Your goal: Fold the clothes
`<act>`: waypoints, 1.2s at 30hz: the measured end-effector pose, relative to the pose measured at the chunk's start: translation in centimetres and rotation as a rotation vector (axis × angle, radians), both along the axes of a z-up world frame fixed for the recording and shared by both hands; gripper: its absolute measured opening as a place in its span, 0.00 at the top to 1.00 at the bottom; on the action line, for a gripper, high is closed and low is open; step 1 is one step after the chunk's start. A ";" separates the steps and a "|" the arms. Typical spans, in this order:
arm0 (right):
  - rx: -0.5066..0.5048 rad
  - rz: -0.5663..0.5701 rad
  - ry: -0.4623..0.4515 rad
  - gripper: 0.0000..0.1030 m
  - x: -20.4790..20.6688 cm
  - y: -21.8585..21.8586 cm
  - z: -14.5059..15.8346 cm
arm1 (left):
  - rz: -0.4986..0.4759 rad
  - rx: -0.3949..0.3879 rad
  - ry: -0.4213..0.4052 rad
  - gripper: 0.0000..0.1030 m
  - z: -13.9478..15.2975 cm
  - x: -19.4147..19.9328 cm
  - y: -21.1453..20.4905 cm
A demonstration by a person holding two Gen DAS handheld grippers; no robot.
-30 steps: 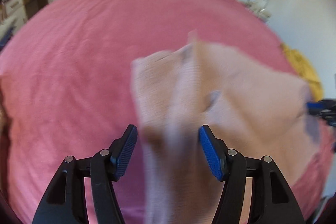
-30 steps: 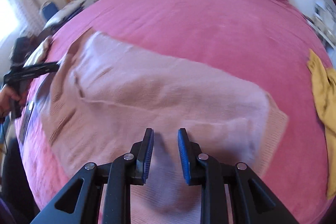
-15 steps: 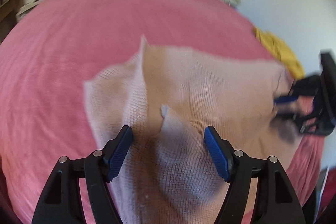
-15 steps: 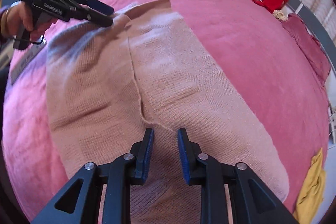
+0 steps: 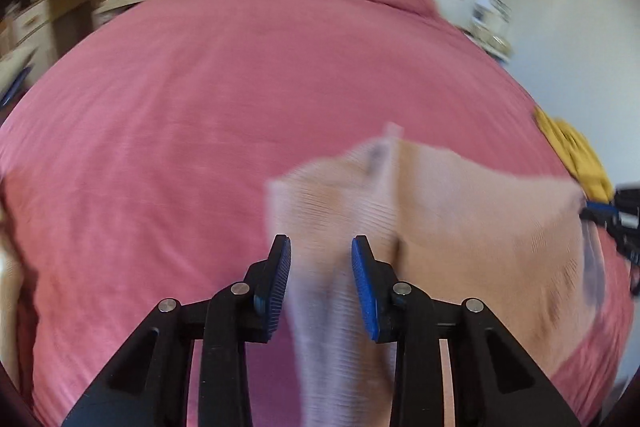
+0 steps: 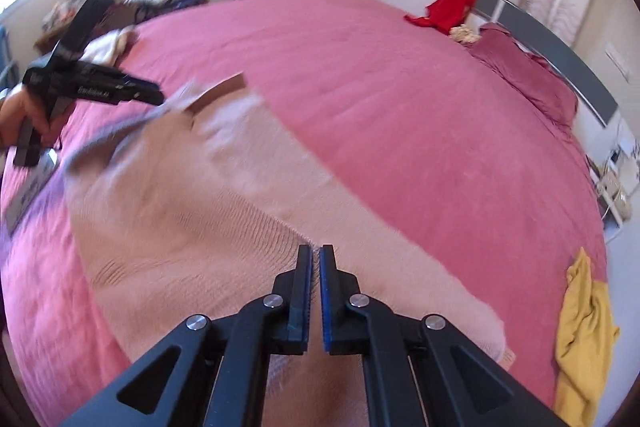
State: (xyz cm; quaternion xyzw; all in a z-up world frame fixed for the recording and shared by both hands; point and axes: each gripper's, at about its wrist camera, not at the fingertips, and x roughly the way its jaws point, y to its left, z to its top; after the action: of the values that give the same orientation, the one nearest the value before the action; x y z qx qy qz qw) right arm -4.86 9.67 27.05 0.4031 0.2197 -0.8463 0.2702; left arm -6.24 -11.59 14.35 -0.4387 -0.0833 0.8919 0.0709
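Observation:
A pale pink knit garment (image 5: 480, 227) (image 6: 180, 227) lies spread on the pink bed (image 5: 200, 107). My left gripper (image 5: 320, 267) is closing its jaws on a bunched strip of the garment's edge that fills the gap between the pads. In the right wrist view the left gripper (image 6: 158, 99) holds that corner lifted off the bed, with a hand (image 6: 16, 115) behind it. My right gripper (image 6: 316, 255) is shut, pinching a raised fold of the garment at its tips. It shows at the garment's far corner (image 5: 596, 209) in the left wrist view.
A yellow garment (image 6: 584, 327) (image 5: 576, 155) lies crumpled at the bed's right edge. A red garment (image 6: 452, 7) hangs over the headboard beside a maroon pillow (image 6: 524, 75). A flat box (image 6: 28, 191) sits at the bed's left edge. Desks and a chair stand beyond.
Both grippers' jaws have narrowed onto the garment. The left gripper has risen with its corner lifted, and the right gripper has rolled and shifted sideways along the garment.

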 end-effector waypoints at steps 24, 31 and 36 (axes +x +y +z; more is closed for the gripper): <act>-0.240 -0.075 -0.113 0.80 2.6 -0.9 -1.0 | -0.213 -0.401 0.003 0.39 -2.9 1.7 8.2; -0.136 -0.233 -0.046 0.80 3.5 4.8 -1.5 | 0.052 -0.299 -0.013 0.45 -2.7 0.7 2.4; -0.102 -0.420 0.018 0.80 4.5 11.0 -1.3 | 0.145 -0.038 -0.018 0.45 -2.1 1.8 -1.6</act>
State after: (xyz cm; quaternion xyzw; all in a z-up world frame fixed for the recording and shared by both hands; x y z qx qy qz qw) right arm -0.34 20.64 25.78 0.4184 0.0904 -0.8975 0.1060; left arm -4.40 -13.18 12.25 -0.4408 -0.0983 0.8922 -0.0029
